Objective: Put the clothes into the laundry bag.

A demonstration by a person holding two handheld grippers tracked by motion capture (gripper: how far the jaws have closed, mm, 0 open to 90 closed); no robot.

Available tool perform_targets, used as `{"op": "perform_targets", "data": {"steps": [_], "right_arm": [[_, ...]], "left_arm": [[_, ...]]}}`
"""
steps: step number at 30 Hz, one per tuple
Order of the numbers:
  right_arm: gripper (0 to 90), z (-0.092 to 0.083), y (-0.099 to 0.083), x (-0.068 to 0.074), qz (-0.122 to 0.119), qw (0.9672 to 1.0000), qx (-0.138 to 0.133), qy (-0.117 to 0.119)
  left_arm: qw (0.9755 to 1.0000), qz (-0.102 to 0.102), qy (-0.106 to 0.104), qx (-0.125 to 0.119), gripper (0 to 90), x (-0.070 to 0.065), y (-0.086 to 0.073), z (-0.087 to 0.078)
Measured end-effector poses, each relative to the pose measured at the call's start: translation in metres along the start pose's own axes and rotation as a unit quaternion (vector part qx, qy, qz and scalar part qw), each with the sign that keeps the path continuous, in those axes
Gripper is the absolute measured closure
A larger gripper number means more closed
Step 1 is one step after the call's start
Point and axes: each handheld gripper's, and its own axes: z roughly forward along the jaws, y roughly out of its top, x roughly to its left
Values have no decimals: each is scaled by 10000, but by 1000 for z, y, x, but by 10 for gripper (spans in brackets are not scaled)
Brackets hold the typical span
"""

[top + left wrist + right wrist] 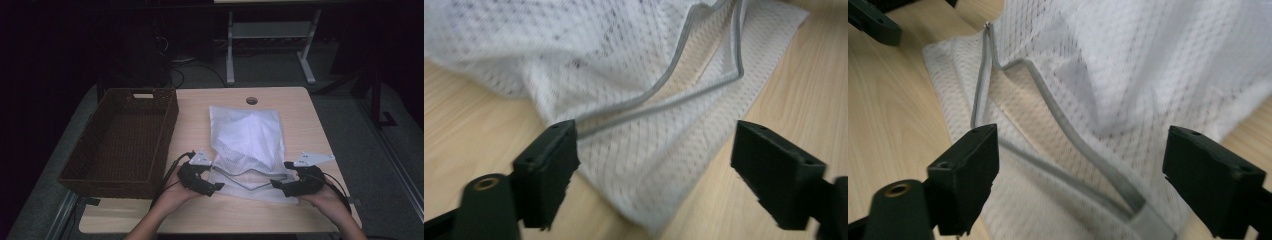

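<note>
A white mesh laundry bag (247, 145) lies flat in the middle of the light wood table (190, 130), its grey-edged mouth (250, 181) gaping toward the near side. My left gripper (212, 187) sits at the bag's near left corner, open, with the bag's mesh (644, 165) and grey zipper edge (659, 100) lying between its jaws. My right gripper (280, 186) is at the near right corner, open as well; the mesh (1128, 60) and grey edge (1073, 135) spread between and beyond its jaws. Neither holds anything.
A dark brown wicker basket (122, 142) with nothing in it stands along the table's left side. A round cable hole (252, 100) is at the table's far edge. Beyond the table are white desk legs (230, 50) and cables on the dark floor.
</note>
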Motion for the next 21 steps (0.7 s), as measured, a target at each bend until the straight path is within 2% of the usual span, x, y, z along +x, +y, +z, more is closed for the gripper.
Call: {"op": "perform_targets", "data": {"steps": [3,5,12,15,17,19,21], "right_arm": [[139,-8,-9,1,31,10000,-13,-50],[136,-12,-14,0,60,9999,-22,-79],[127,-21,-31,1,161,9996,-103,-198],[105,-24,-39,4,208,9994,-95,-259],[97,-23,-43,4,201,9995,-37,-247],[88,-20,-43,3,180,9996,22,-235],[84,-18,-42,3,150,9997,23,-199]], "left_arm": [[9999,-35,132,-54,138,-3,-8,-7],[9998,-128,142,-99,138,-4,-14,-11],[9994,-78,247,-225,135,-12,-34,-22],[9993,-102,310,-182,135,-15,-45,-25],[9993,-182,275,-167,135,-16,-52,-25],[9995,-110,305,-33,135,-14,-55,-22],[9994,-70,326,-44,135,-12,-55,-20]]}}
